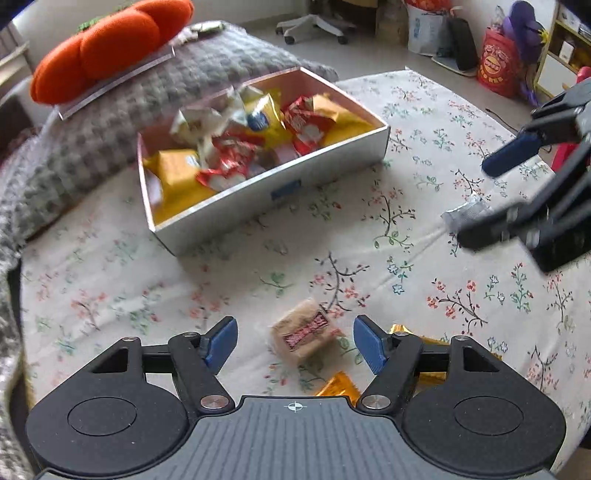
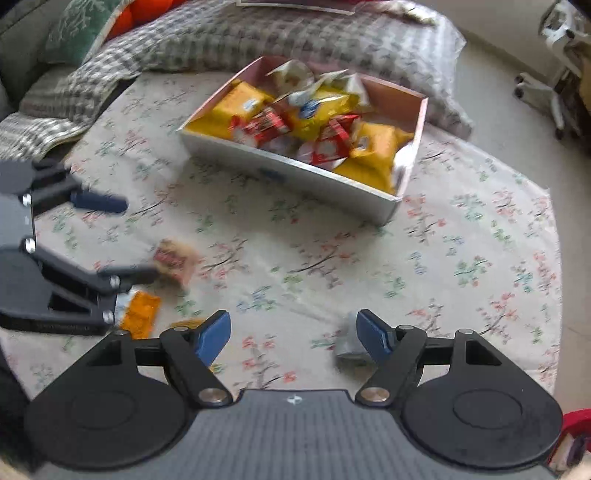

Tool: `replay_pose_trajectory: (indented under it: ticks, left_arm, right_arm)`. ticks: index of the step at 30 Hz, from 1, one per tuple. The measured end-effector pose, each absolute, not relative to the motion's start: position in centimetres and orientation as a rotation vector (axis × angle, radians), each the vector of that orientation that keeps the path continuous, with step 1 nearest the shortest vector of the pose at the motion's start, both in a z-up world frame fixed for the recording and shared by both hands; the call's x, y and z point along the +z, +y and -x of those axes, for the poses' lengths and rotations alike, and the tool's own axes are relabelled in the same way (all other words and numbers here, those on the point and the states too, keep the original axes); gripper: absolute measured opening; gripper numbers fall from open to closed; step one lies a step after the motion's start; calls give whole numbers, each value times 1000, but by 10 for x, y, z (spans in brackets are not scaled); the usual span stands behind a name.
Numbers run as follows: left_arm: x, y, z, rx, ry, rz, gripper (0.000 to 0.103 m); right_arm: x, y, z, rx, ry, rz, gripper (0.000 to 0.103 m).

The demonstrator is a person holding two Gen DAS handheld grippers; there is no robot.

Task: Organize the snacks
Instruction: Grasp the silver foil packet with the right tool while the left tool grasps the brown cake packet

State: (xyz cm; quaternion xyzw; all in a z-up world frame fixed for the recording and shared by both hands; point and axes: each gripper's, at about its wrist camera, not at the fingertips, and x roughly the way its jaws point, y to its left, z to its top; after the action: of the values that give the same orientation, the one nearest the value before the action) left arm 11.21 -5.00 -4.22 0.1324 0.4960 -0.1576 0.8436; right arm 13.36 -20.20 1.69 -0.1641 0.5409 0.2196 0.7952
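Your left claw (image 1: 294, 344) stands wide open and empty, straddling the tan snack bar (image 1: 303, 336) on the floral cloth (image 1: 424, 295). Only the left view shows your right claw (image 1: 476, 201) from outside, spread over the silver packet (image 1: 466, 213). The right view shows that claw (image 2: 291, 336) open, the packet (image 2: 349, 341) beside its right finger. Orange wrappers (image 2: 141, 314) lie nearby. The snack box (image 2: 295, 177) is filled. Grey blanket (image 1: 110, 122) and office chair (image 1: 314, 24) lie beyond.

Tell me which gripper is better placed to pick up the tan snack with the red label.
Left. The left gripper is open with the tan snack lying between its fingers. The right gripper is open beside a silver packet instead.
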Motion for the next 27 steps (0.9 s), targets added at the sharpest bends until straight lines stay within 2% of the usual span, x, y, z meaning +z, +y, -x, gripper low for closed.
replay_pose_trajectory:
  ticks: [10, 16, 21, 22, 23, 24, 25, 27]
  left_arm:
    - [-68, -30, -137, -206, 1183, -44, 75]
    - [-77, -27, -140, -185, 1213, 27, 75]
    - [-83, -29, -142, -169, 1206, 22, 82]
    - [-85, -30, -143, -163, 1192, 8, 81]
    - [-85, -33, -142, -162, 1179, -16, 78]
    - [-85, -34, -142, -165, 1171, -33, 62]
    - [-82, -36, -141, -172, 1156, -48, 50]
    - [-78, -31, -144, -183, 1155, -20, 46]
  right_arm:
    - [-14, -245, -165, 228, 1282, 112, 72]
    - [-29, -247, -168, 188, 1294, 134, 71]
    - [-39, -251, -173, 163, 1314, 152, 70]
    - [-41, -252, -174, 160, 1315, 156, 67]
    - [-39, -252, -173, 161, 1319, 156, 64]
    - [-43, -251, -174, 169, 1332, 151, 57]
    - [-43, -250, -172, 175, 1321, 152, 43]
    - [-38, -246, -171, 208, 1324, 145, 34]
